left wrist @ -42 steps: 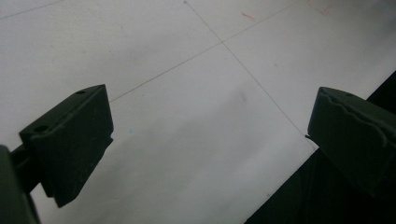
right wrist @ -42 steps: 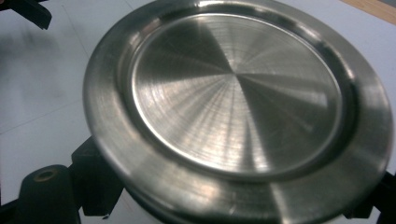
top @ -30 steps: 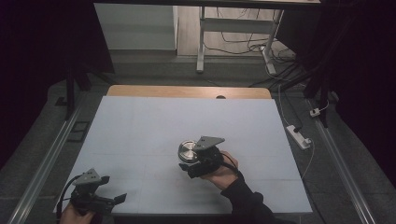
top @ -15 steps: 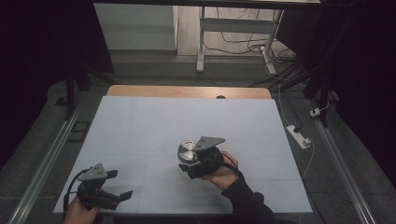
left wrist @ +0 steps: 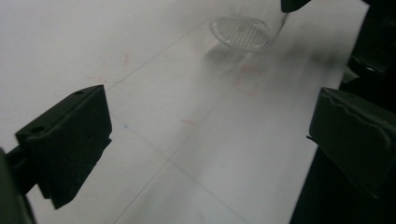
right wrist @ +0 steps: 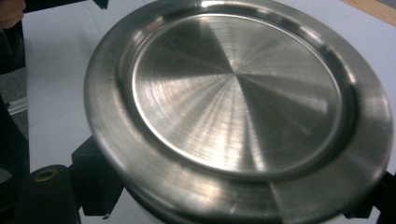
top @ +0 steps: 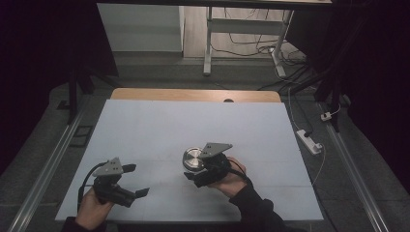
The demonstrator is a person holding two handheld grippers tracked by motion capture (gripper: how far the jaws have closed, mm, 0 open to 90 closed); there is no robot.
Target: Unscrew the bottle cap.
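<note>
A clear jar (left wrist: 243, 32) with a round steel lid (top: 192, 157) stands on the white table (top: 193, 121), right of centre near the front. My right gripper (top: 194, 169) is shut on the jar just under the lid. In the right gripper view the lid (right wrist: 233, 88) is close up, and the black jaws of the right gripper (right wrist: 233, 205) show below its rim on both sides. My left gripper (top: 137, 180) is held low at the front left, open and holding nothing. In the left gripper view the left gripper (left wrist: 205, 135) points across the table toward the jar.
A wooden strip (top: 193, 94) edges the table's far side. Metal rails (top: 46, 169) run along both sides. On the floor to the right lie a white power strip (top: 309, 140) and cables. A white desk frame (top: 208, 43) stands beyond the table.
My left gripper has moved forward and to the right from the front left corner, still open. The right gripper and the jar have stayed put.
</note>
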